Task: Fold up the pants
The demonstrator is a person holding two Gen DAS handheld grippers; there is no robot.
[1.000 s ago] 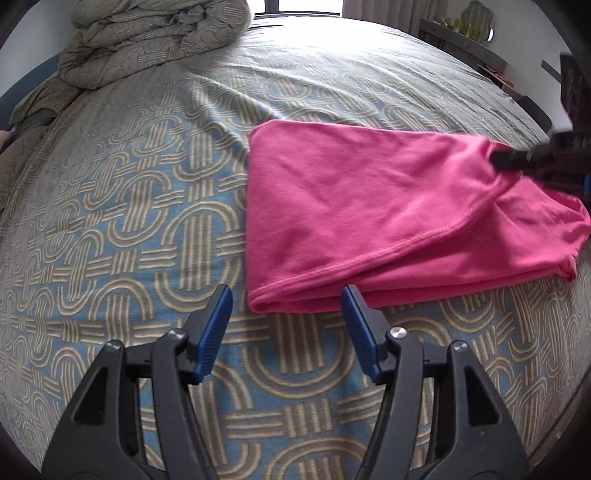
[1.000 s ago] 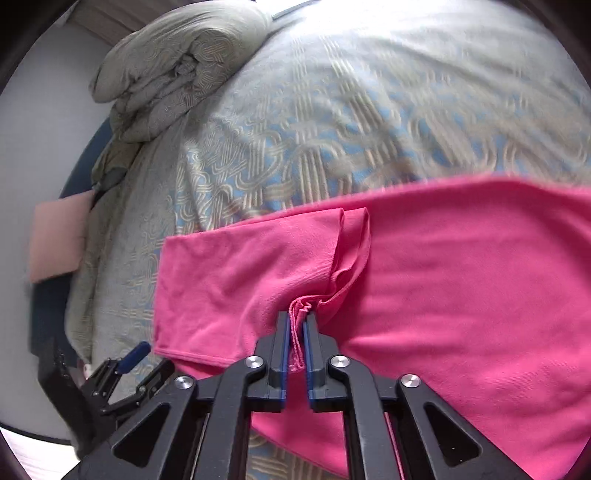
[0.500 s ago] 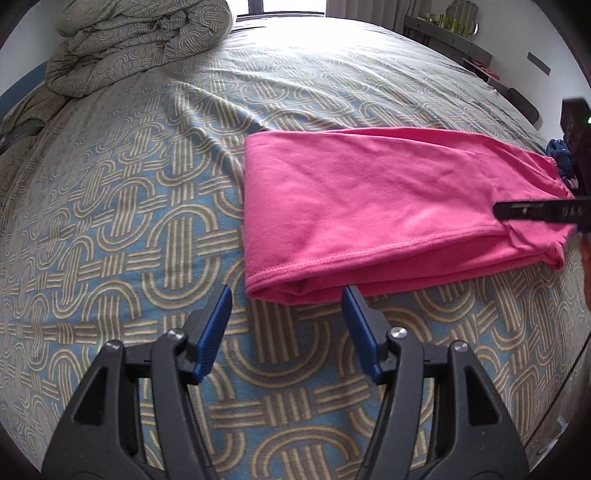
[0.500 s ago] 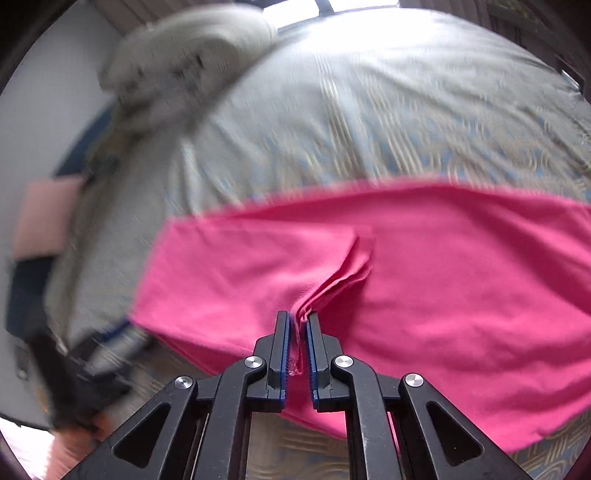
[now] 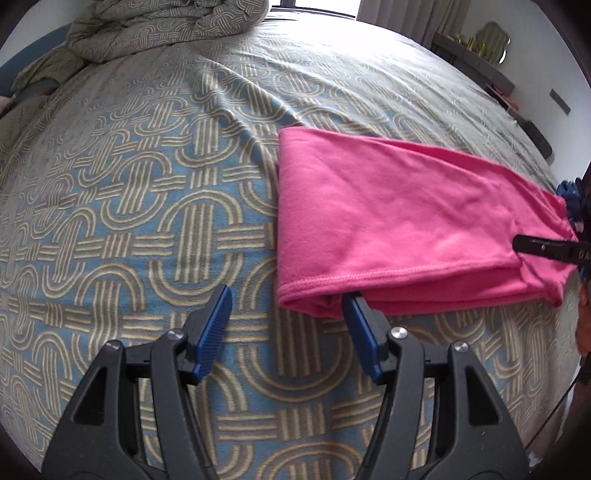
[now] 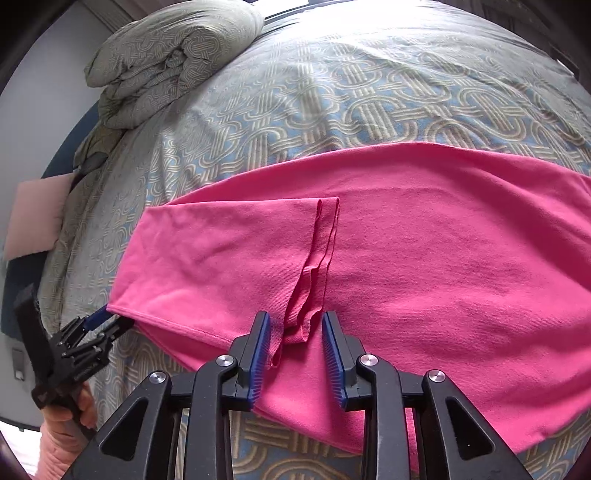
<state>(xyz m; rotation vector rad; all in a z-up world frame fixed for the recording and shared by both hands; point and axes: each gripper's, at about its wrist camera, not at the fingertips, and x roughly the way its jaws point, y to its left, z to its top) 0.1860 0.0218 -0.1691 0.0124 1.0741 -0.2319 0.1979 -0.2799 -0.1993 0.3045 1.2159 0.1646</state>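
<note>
Pink pants (image 5: 399, 218) lie folded in a long band on the patterned bedspread (image 5: 147, 184). My left gripper (image 5: 286, 312) is open at the fold's near left corner, its right finger touching the cloth edge. In the right wrist view the pants (image 6: 443, 258) fill the middle, with the ribbed cuffs (image 6: 317, 258) lying on top. My right gripper (image 6: 295, 330) is open, its fingers on either side of the cuff ends. The left gripper also shows in the right wrist view (image 6: 107, 321) at the fold corner.
A bundled duvet (image 5: 166, 26) lies at the head of the bed; it also shows in the right wrist view (image 6: 166, 55). A pink pillow (image 6: 33, 218) is beside the bed at left. A shelf with objects (image 5: 476, 48) stands along the far right wall.
My right gripper opened and let go of the cuffs, which now lie on the pants. My left gripper moved closer to the fold's near corner.
</note>
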